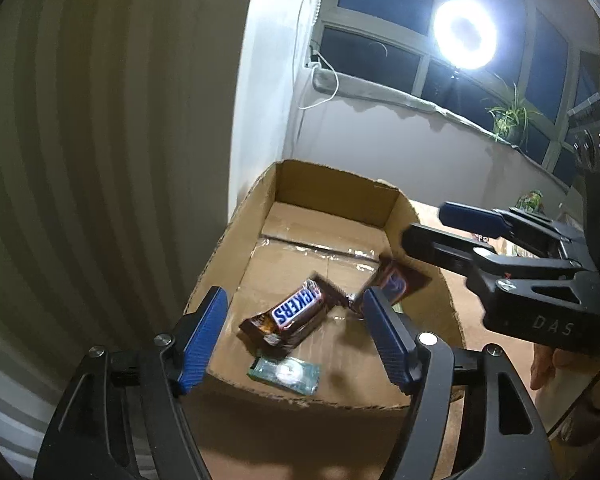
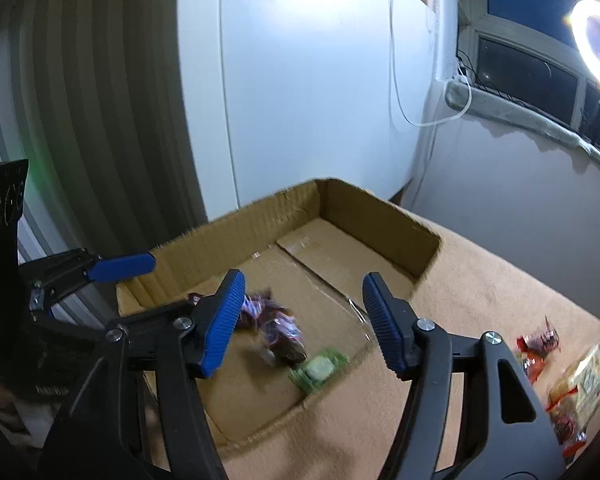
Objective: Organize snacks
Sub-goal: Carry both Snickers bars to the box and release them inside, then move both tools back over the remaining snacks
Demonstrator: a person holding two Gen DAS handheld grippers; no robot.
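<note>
My cardboard box (image 1: 220,380) sits on a tan cloth (image 2: 480,280), with a Snickers bar (image 1: 296,312), a second bar (image 1: 396,284) and a green packet (image 1: 286,372) inside. Beyond it stand a white wall, window and ring light (image 1: 465,39). My left gripper (image 1: 296,340) and right gripper (image 2: 300,320) are both parted, holding nothing.

One cardboard box (image 1: 332,196). Inside it, two Snickers bars: one (image 1: 296,312) between the left fingers, the second (image 1: 396,284) just beyond the right-hand finger. One green wrapped sweet (image 1: 286,372) below the first bar. Outside the box, right of the right gripper's fingers: one red packet (image 2: 536,348), one yellow-wrapped snack (image 2: 584,384).
</note>
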